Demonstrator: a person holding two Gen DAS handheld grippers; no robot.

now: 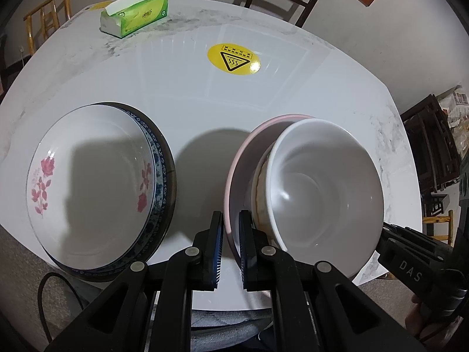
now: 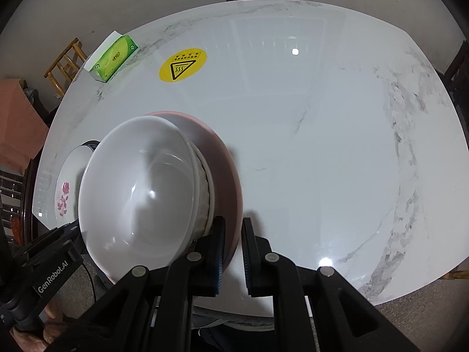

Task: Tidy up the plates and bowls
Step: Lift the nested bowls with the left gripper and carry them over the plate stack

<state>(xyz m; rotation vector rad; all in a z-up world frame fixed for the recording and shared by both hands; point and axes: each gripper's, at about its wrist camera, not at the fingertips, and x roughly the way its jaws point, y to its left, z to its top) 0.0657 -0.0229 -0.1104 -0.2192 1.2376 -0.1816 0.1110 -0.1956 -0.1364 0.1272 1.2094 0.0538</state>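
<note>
At the table's near edge both the left gripper (image 1: 230,246) and right gripper (image 2: 233,252) pinch the shallow pink plate (image 1: 239,158) carrying stacked white bowls (image 1: 322,182), which could slide off if it tilts

Left tongs (image 1: 231,249) and right tongs (image 2: 233,253), jaws narrowly parted.

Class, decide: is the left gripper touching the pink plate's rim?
Touching. In the left wrist view, the left gripper has one finger on each side of the pink plate rim, with both pads pressed against it.
</note>
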